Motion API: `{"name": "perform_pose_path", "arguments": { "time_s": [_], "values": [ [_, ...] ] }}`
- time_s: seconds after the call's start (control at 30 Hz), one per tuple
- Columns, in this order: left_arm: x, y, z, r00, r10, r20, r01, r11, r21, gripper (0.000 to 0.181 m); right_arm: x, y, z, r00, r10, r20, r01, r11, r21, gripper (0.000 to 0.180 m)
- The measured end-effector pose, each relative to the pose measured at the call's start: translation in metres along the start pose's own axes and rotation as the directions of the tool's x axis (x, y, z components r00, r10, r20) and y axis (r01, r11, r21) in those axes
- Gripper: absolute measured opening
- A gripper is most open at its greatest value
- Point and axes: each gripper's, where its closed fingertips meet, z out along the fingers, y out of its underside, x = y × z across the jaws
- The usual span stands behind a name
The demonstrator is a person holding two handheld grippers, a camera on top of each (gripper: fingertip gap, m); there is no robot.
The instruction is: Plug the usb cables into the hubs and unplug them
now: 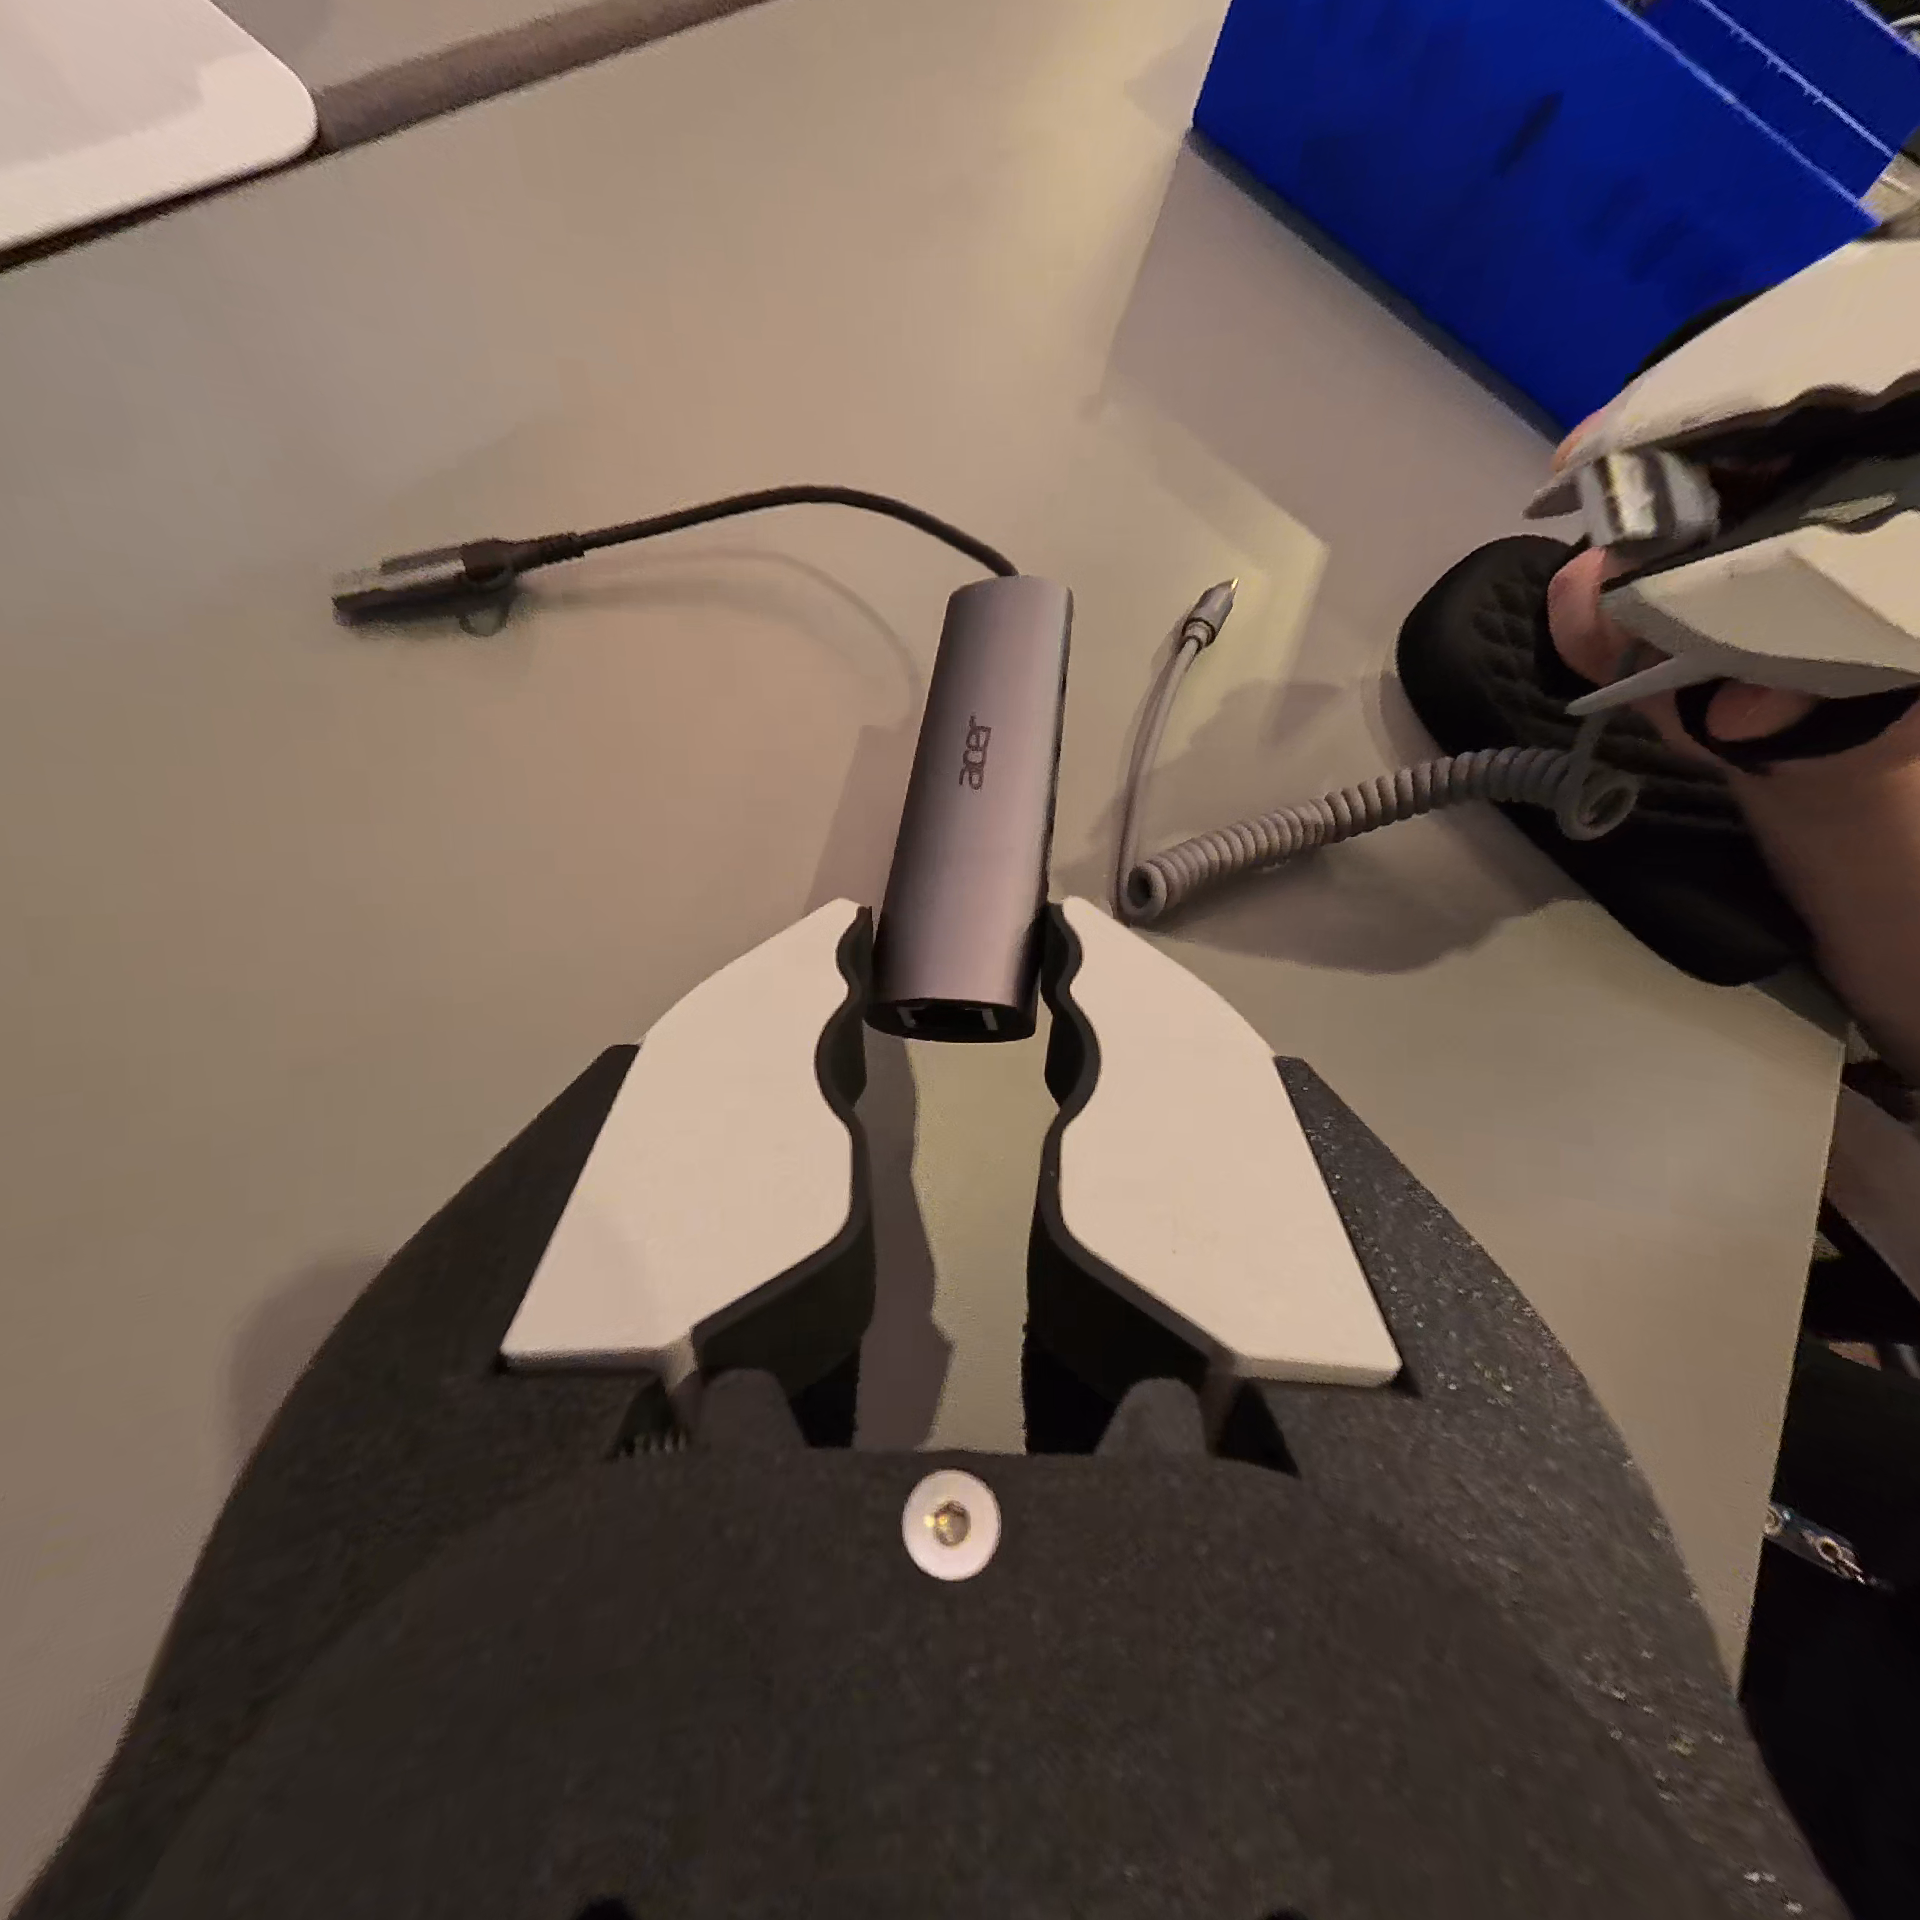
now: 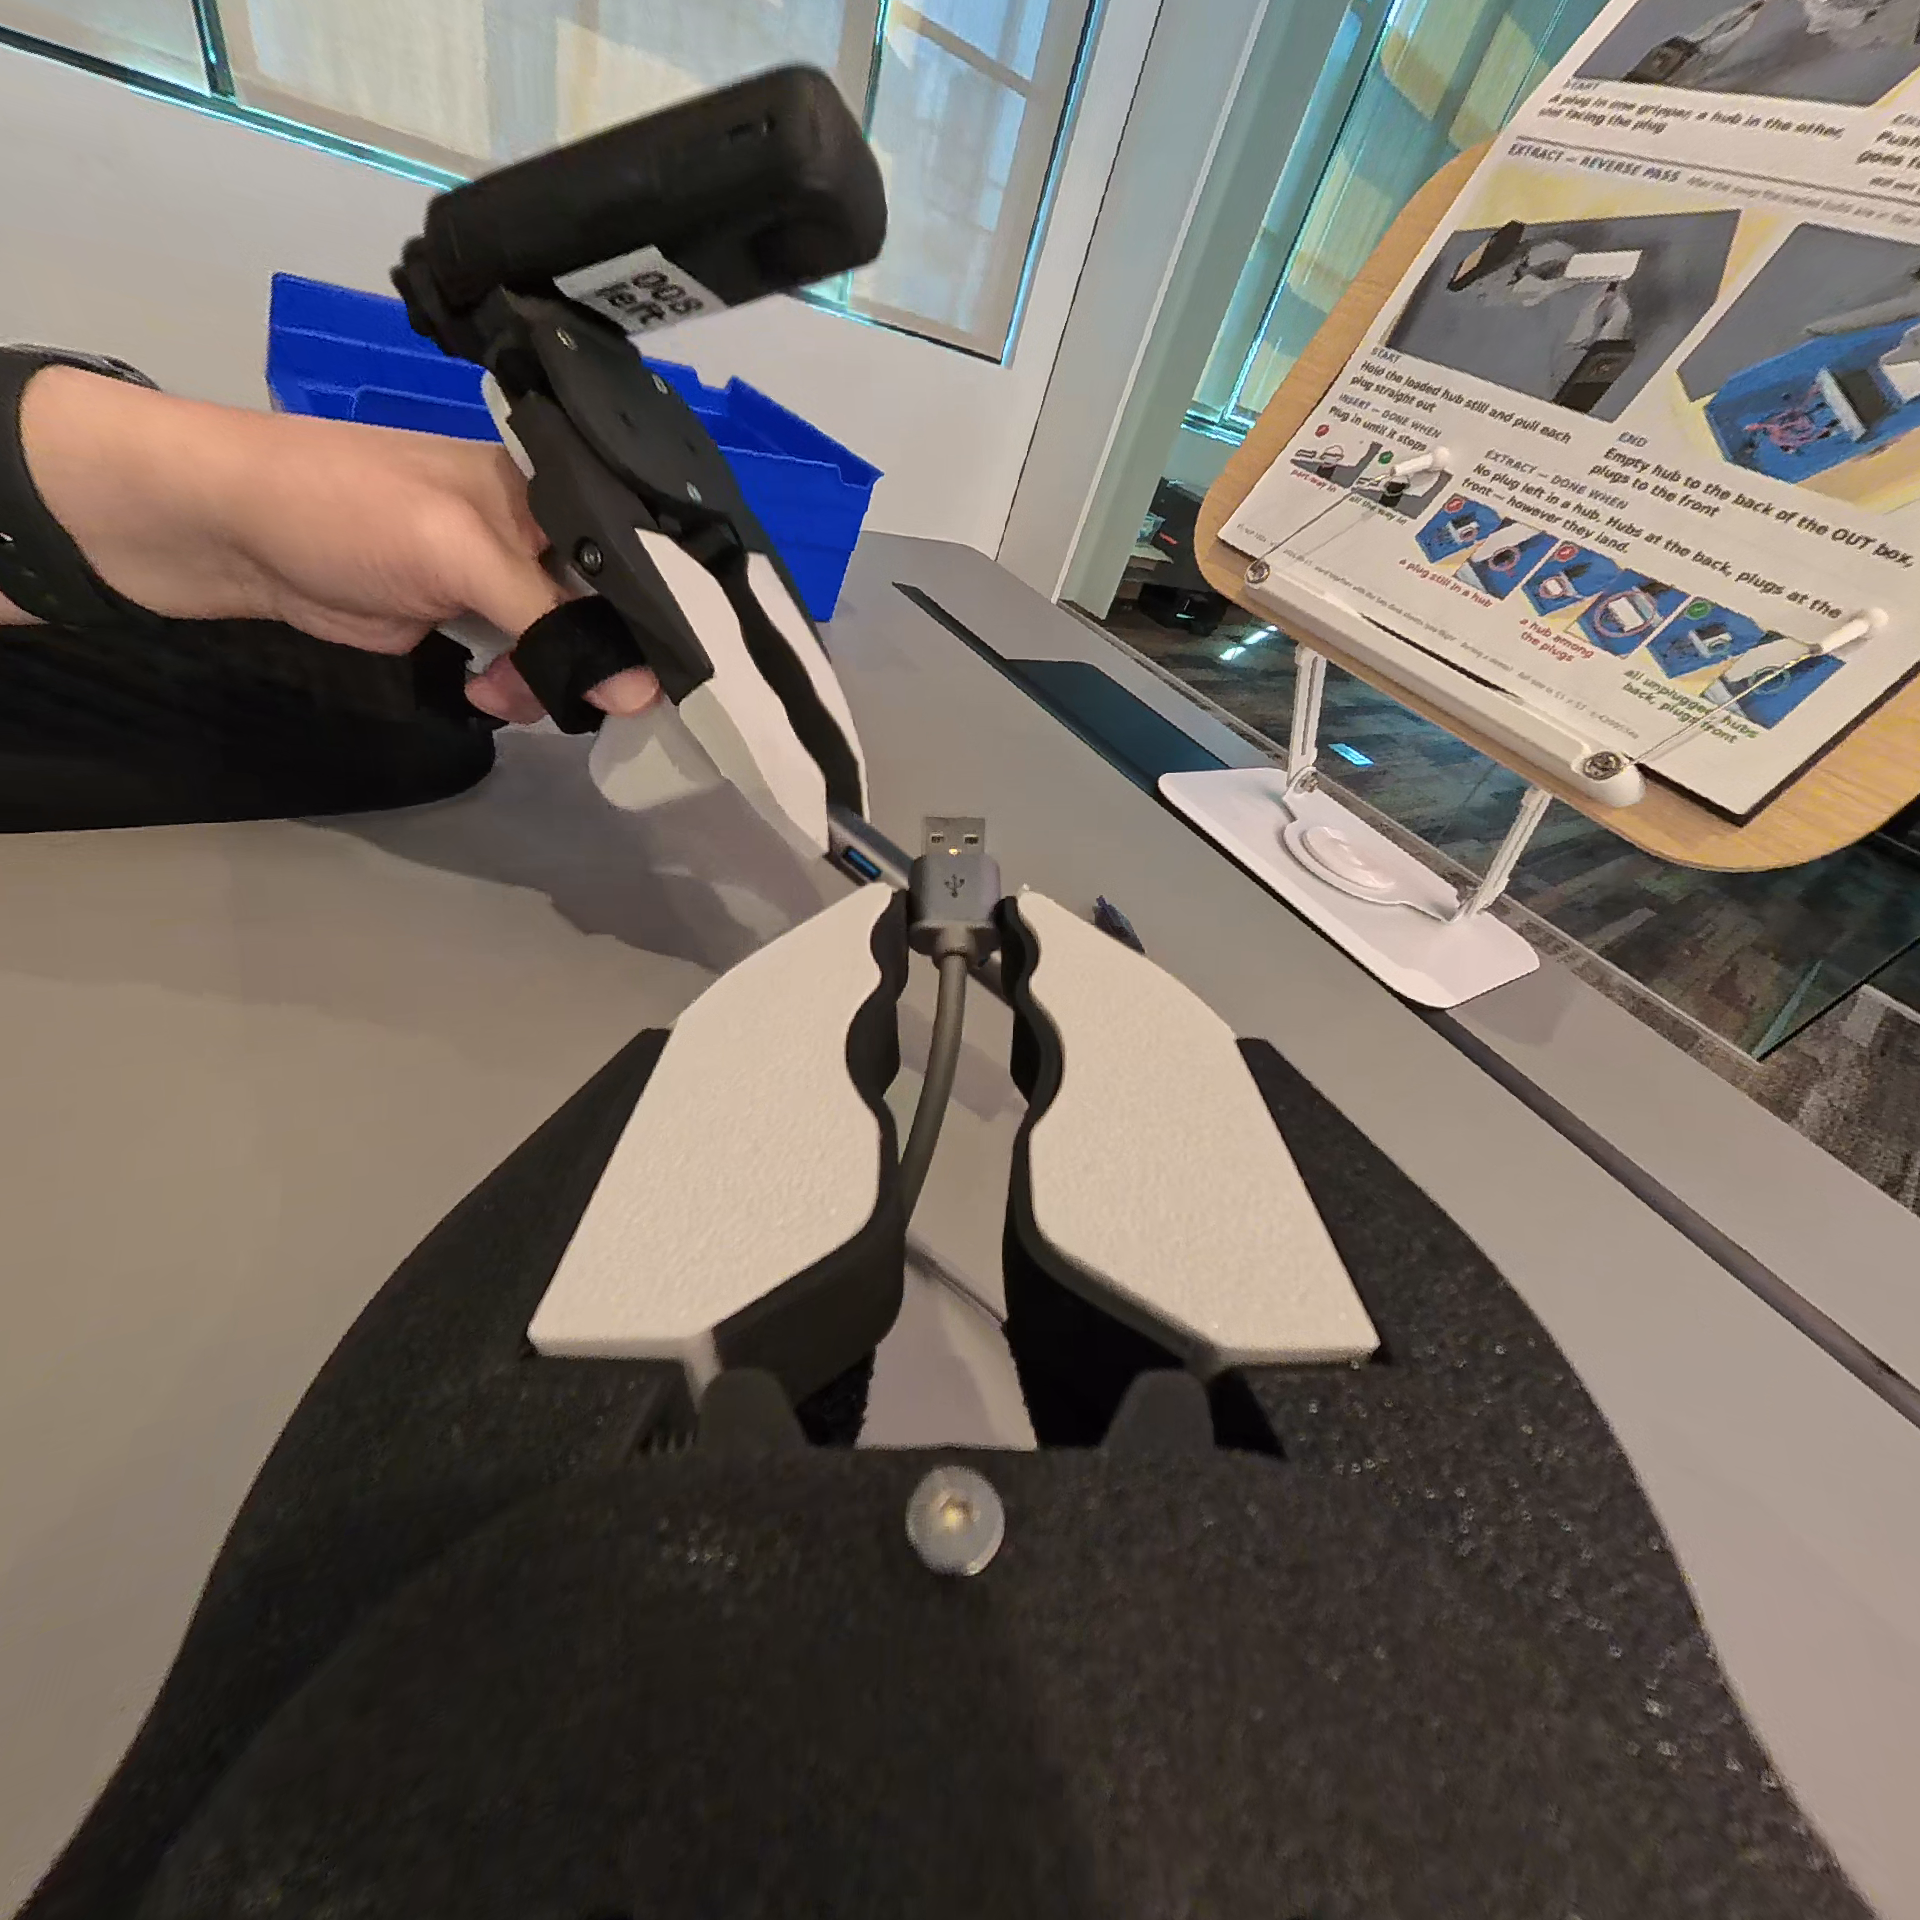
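Observation:
My left gripper (image 1: 954,935) is shut on the near end of a grey metal USB hub (image 1: 982,790), held above the table. The hub's short black cable (image 1: 727,520) ends in a plug (image 1: 416,577) on the table. My right gripper (image 2: 951,914) is shut on a grey USB-A plug (image 2: 954,868), whose metal tip points forward; its cable (image 2: 935,1081) runs back between the fingers. In the right wrist view the hub (image 2: 857,847) shows just left of the plug, with a blue port facing it. The right gripper (image 1: 1621,499) shows at the right of the left wrist view.
A grey coiled cable (image 1: 1299,821) with a small plug (image 1: 1216,603) lies on the grey table (image 1: 520,935). A blue bin (image 1: 1538,177) stands at the back. A white stand (image 2: 1351,883) holds an instruction sheet (image 2: 1621,416) at the table's edge. A black sleeve (image 1: 1558,727) rests nearby. About 12 cm separates my left fingertips from my right.

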Motion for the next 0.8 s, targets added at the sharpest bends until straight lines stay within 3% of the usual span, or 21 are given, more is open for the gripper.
{"name": "perform_pose_path", "arguments": {
  "time_s": [0.8],
  "values": [
    [0.016, -0.028, -0.023, 0.998, -0.016, 0.055, 0.005, 0.983, 0.186, 0.03, 0.0, 0.007, 0.01, 0.985, 0.174, 0.008, -0.173, 0.983, -0.053, 0.016]
  ]
}}
